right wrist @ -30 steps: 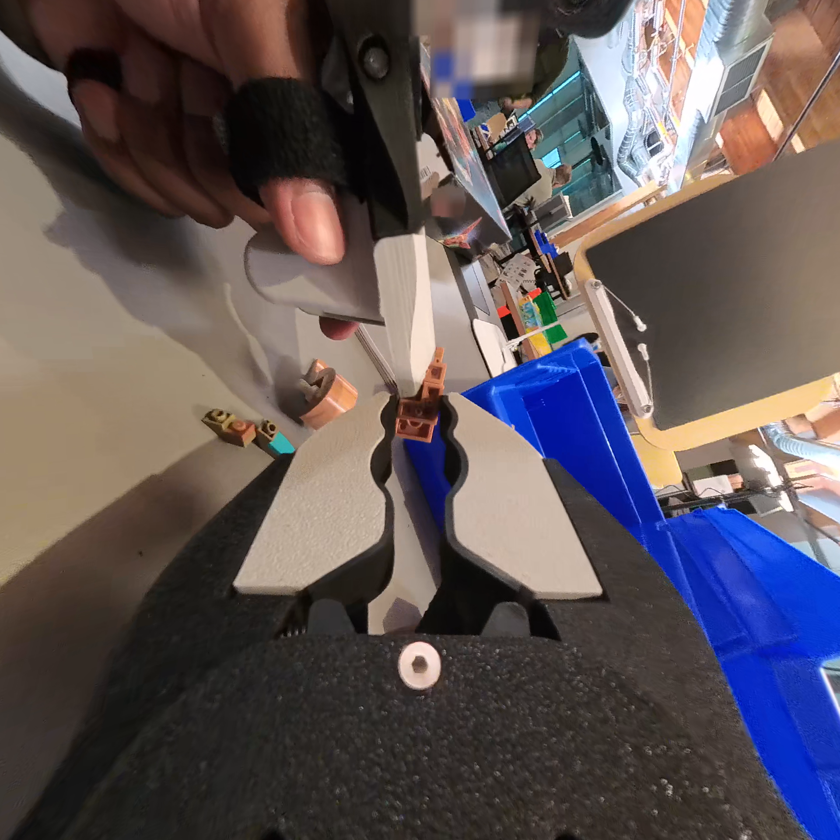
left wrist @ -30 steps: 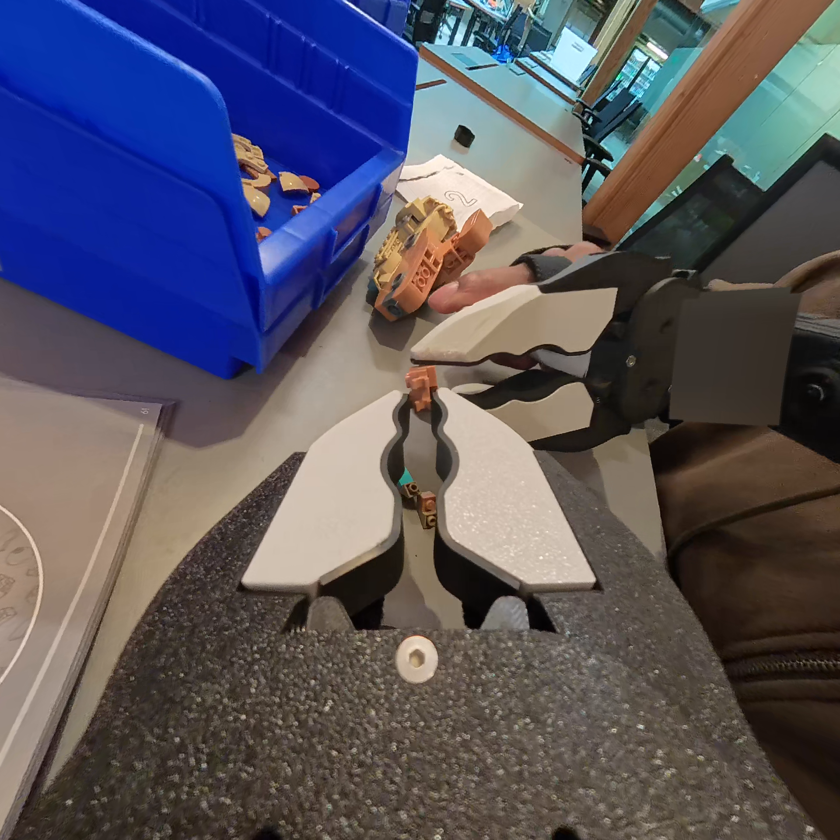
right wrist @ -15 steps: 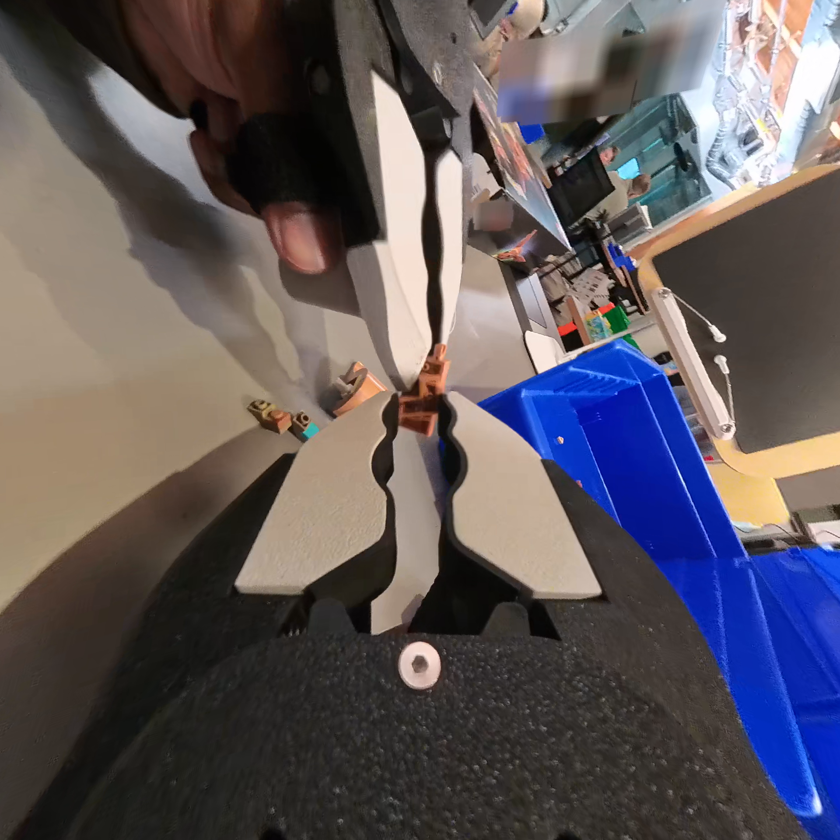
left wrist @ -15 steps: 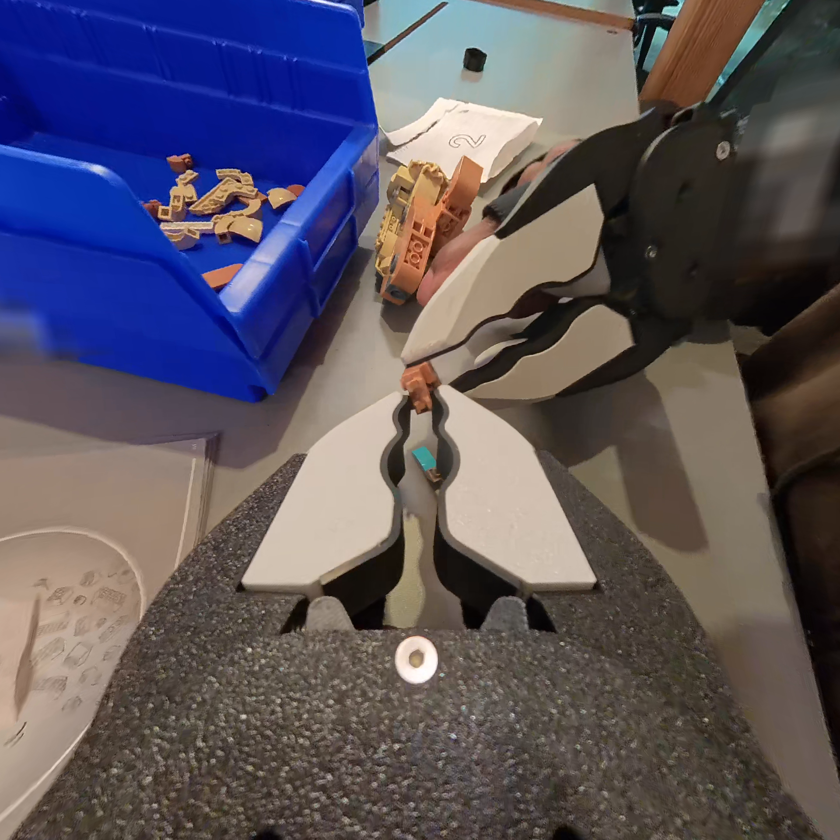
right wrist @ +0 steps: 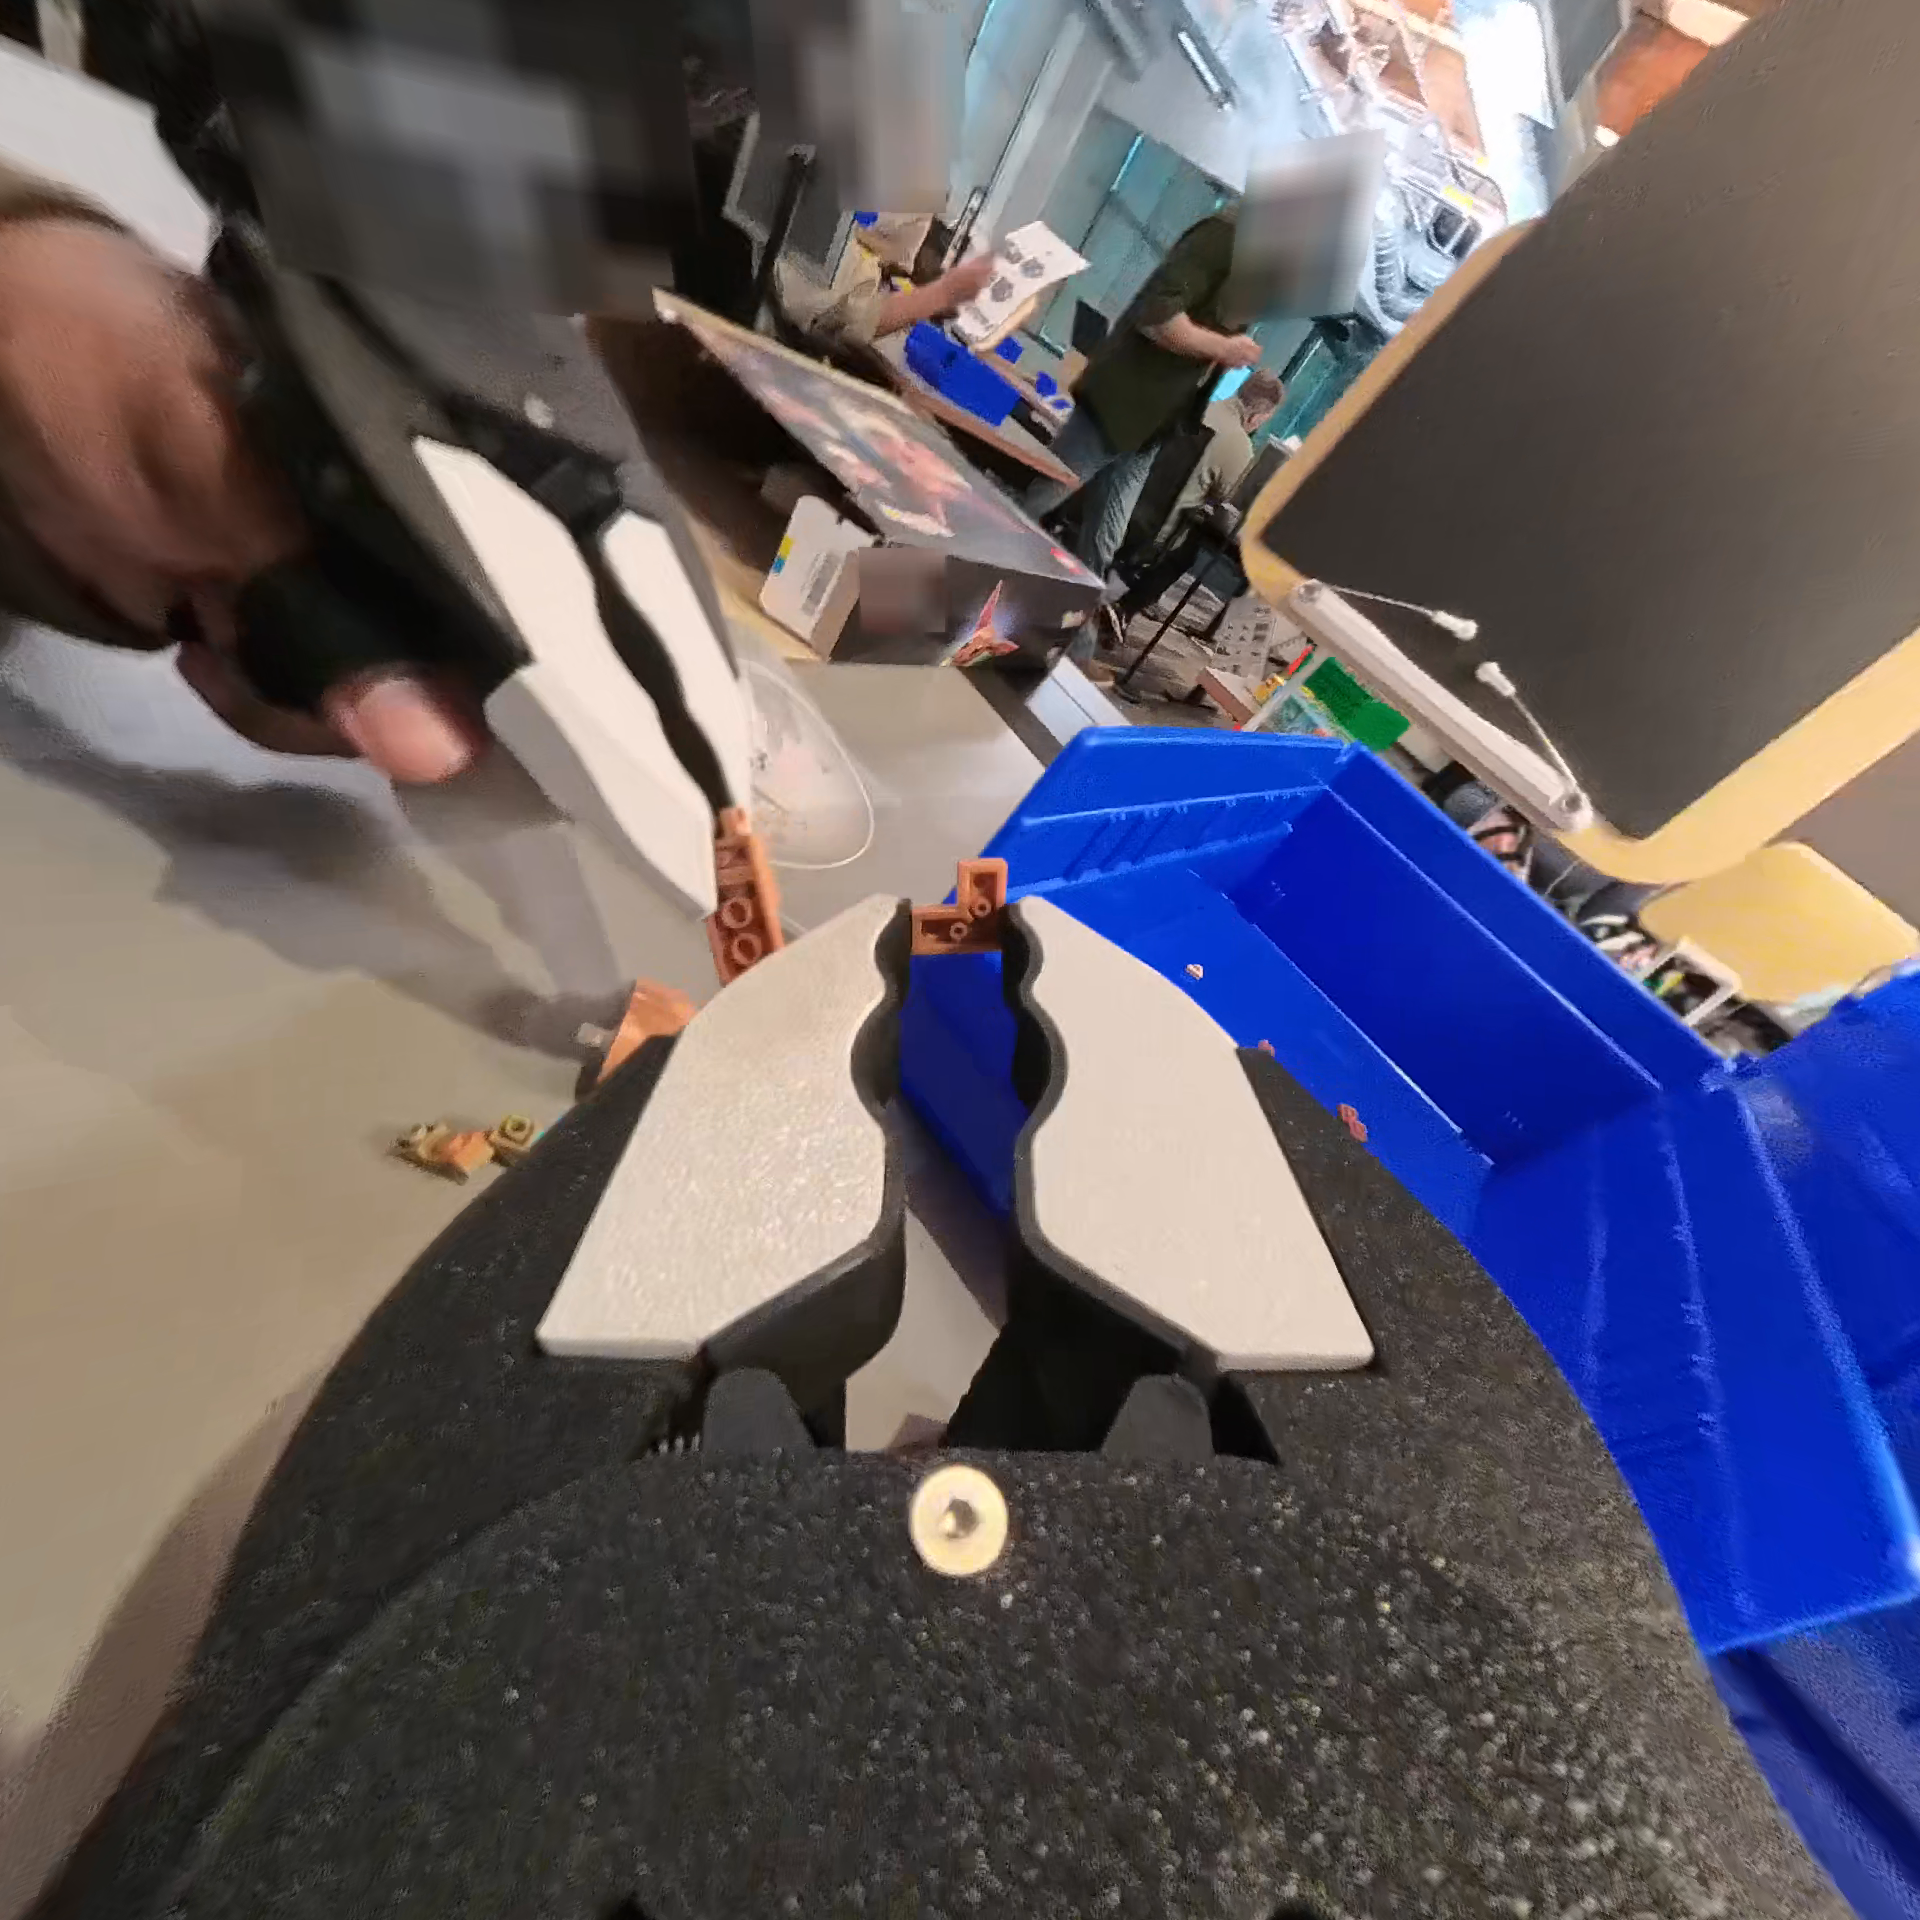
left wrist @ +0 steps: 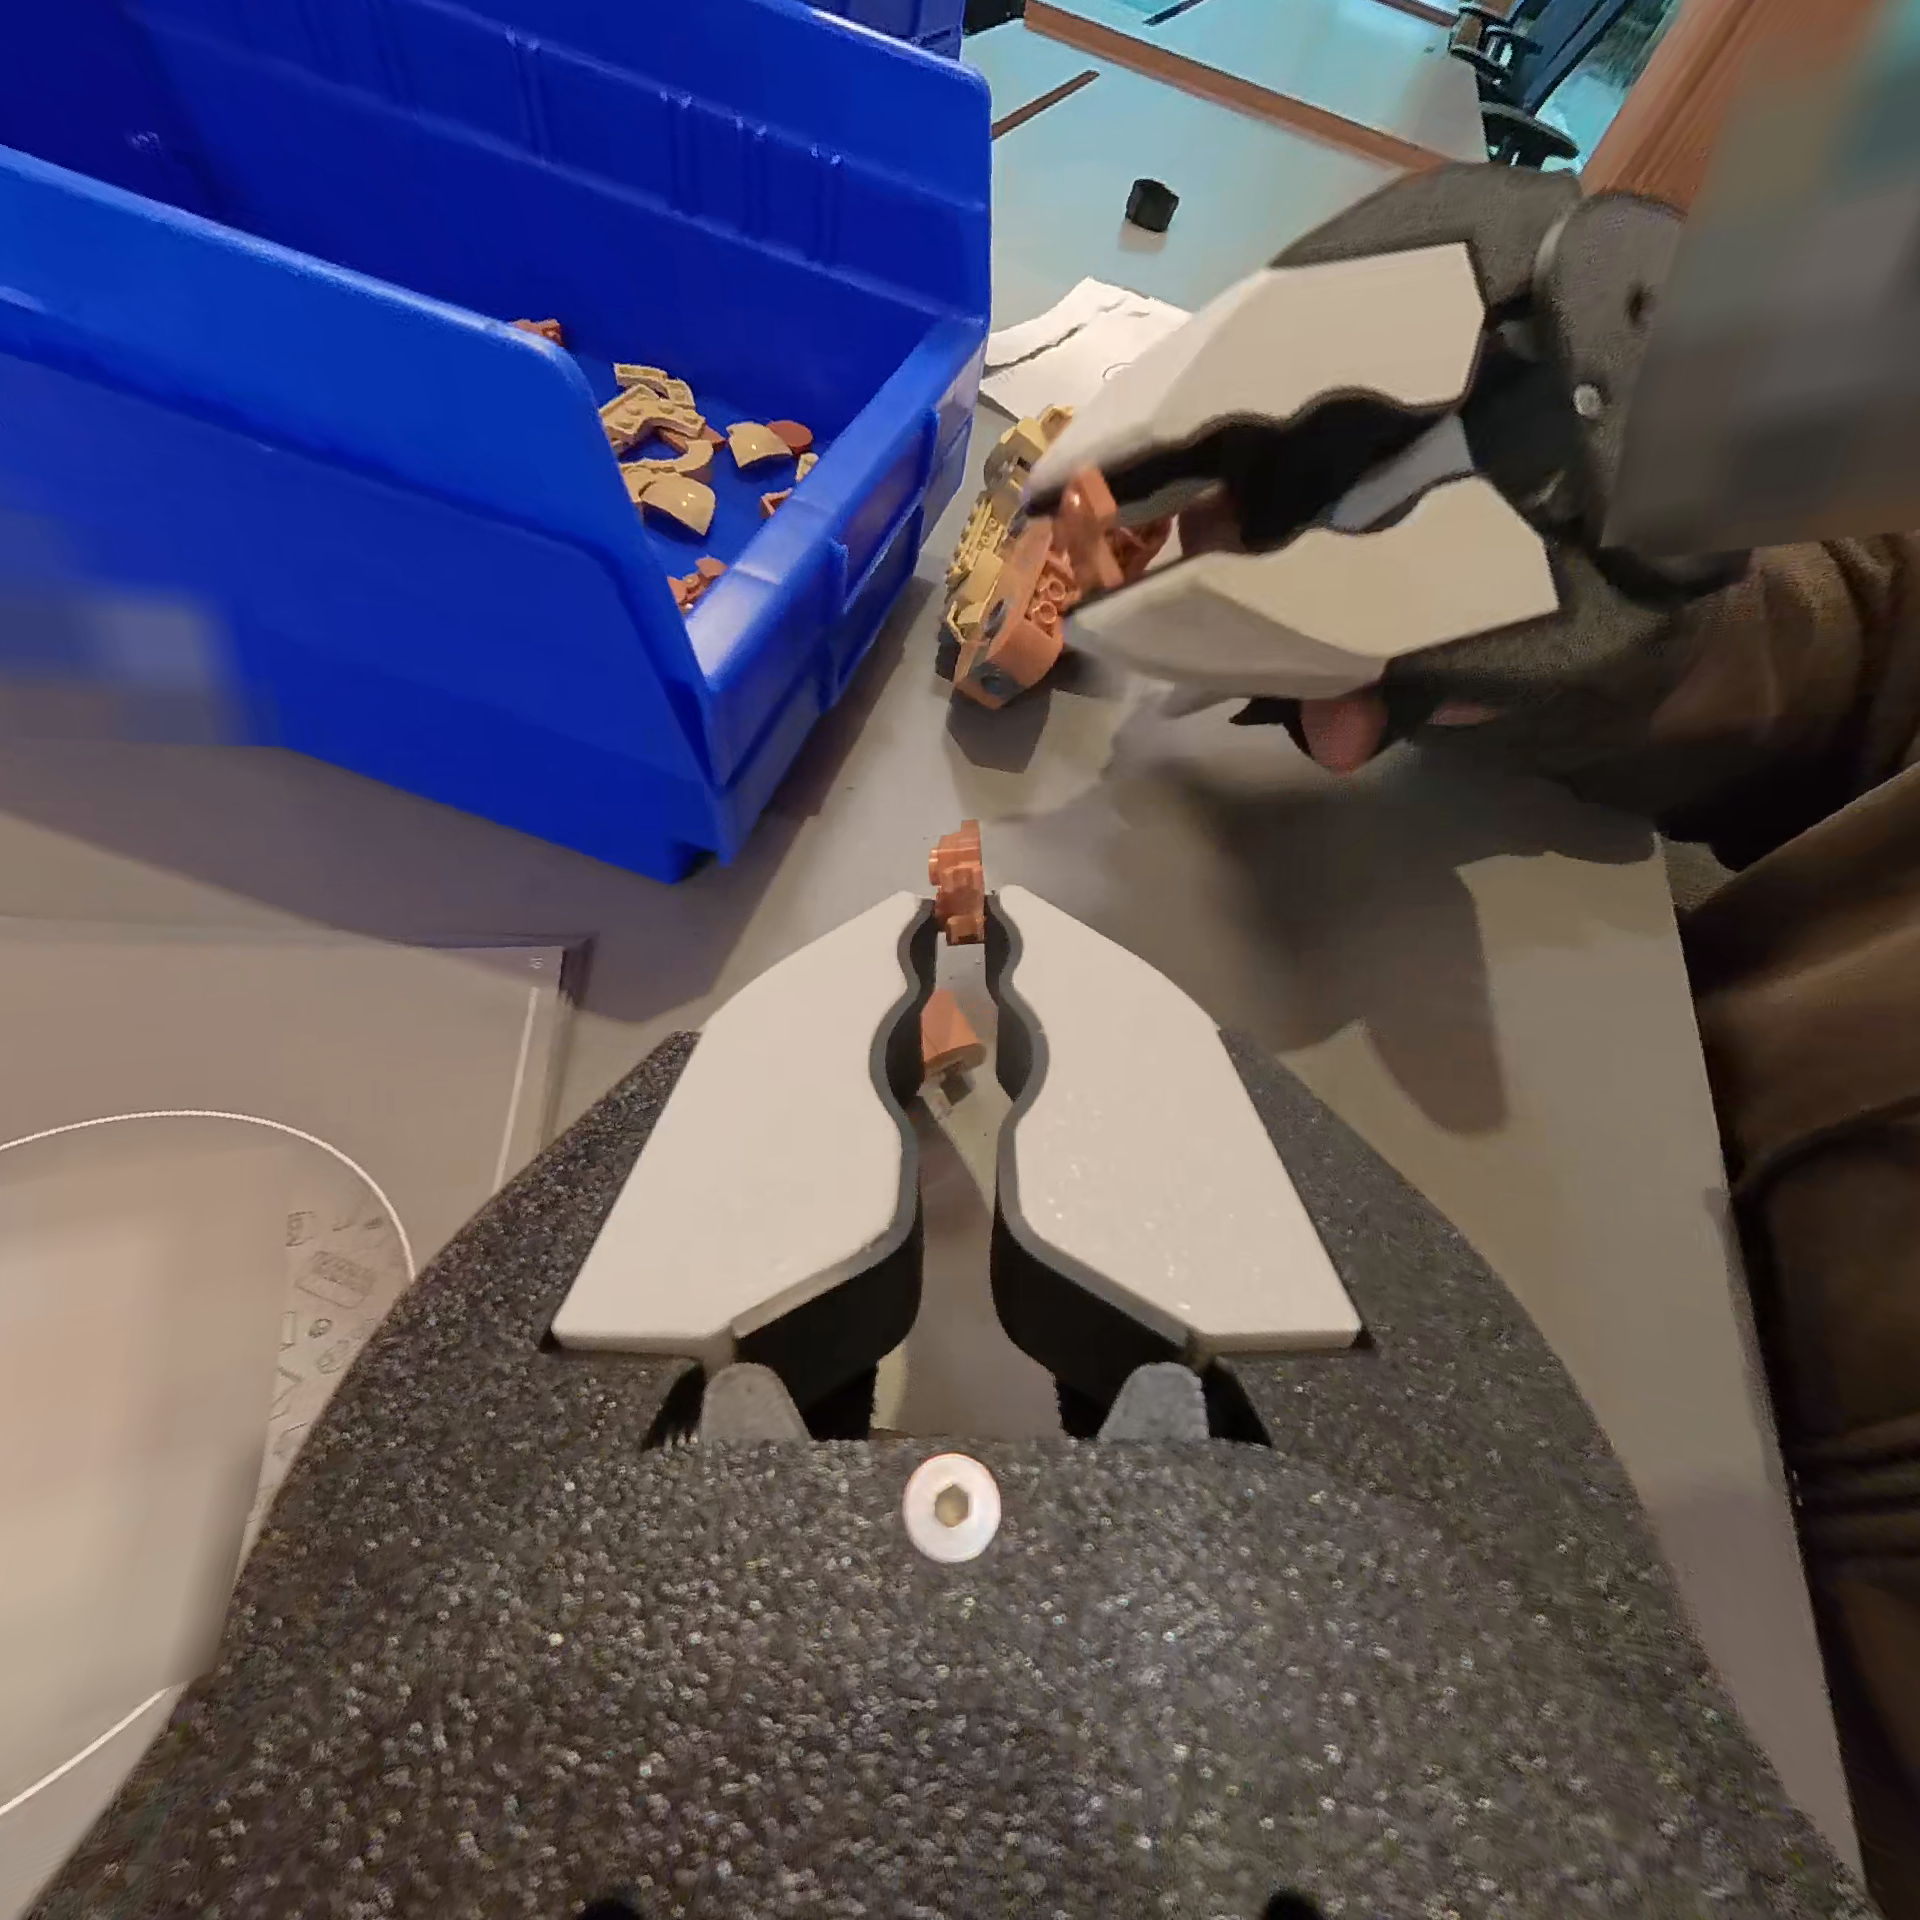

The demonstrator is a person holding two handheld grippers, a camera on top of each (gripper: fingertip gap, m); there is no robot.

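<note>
Grey table [left wrist: 1226, 935], blue bin [left wrist: 790, 582] at ten o'clock. Left gripper [left wrist: 961, 904] pinching narrow brown plate [left wrist: 958, 881]; right gripper [right wrist: 958, 920] clamping brown corner piece [right wrist: 961, 914]. Slim tip holds, likely to twist loose.

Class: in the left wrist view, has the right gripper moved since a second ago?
Yes. The right gripper has pulled away from the left gripper, up toward the brick model.
</note>
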